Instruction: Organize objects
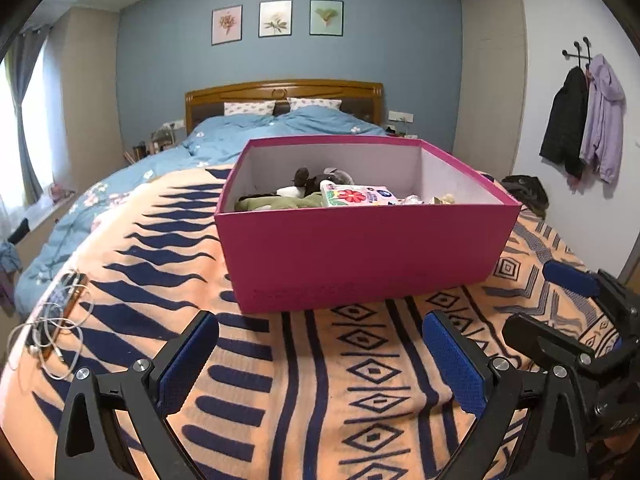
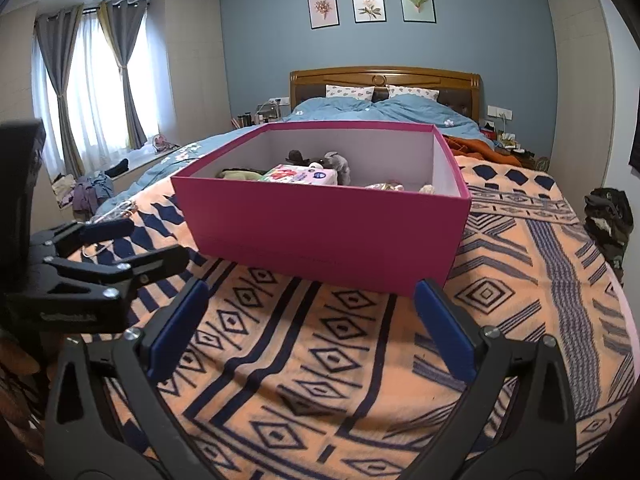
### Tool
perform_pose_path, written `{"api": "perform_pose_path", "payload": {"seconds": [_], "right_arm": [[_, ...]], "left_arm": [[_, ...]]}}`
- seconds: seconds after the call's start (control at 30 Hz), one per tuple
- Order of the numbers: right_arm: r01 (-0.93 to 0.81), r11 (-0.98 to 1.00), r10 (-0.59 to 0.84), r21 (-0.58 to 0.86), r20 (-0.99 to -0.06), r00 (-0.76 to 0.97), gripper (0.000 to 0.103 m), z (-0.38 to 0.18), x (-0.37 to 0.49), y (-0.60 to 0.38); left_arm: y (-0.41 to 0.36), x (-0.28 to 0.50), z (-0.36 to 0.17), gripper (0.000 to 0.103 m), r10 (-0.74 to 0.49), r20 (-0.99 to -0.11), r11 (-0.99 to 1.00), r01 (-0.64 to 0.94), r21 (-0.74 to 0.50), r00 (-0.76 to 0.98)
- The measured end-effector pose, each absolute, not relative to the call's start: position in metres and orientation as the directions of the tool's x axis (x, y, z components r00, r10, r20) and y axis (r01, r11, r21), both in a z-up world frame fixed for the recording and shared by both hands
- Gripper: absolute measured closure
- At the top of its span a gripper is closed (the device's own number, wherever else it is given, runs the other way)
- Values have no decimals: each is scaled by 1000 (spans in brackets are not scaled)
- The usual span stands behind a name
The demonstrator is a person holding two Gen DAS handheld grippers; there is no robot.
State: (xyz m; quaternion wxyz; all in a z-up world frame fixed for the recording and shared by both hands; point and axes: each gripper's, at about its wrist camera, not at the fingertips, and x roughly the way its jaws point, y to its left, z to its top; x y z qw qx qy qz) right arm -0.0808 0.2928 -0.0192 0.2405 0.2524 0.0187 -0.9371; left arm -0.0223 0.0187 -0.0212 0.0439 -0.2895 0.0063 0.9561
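A pink open box (image 1: 360,256) stands on the orange patterned blanket (image 1: 304,380) on the bed; it also shows in the right wrist view (image 2: 320,232). Inside lie a flowered tissue pack (image 1: 358,195) (image 2: 298,175), dark plush toys (image 1: 316,180) (image 2: 320,160) and a green cloth item (image 1: 280,202). My left gripper (image 1: 320,344) is open and empty, just short of the box's near wall. My right gripper (image 2: 310,312) is open and empty, also just in front of the box. Each gripper shows in the other's view, the right one (image 1: 568,300) and the left one (image 2: 120,240).
A phone with a tangled white cable (image 1: 60,312) lies on the blanket at the left edge. A dark bundle (image 2: 608,220) sits at the bed's right edge. A blue duvet (image 1: 224,140) and pillows lie beyond the box. Coats (image 1: 584,120) hang on the right wall.
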Motion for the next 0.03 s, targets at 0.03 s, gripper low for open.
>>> {"api": "perform_pose_path", "payload": {"seconds": [0.03], "right_arm": [[460,-884,-440,86,-484,-756,0,-19,-80,292]], "left_arm": [[20,-20,-21,0,82,-557,-996,-92,-11,-827]]}}
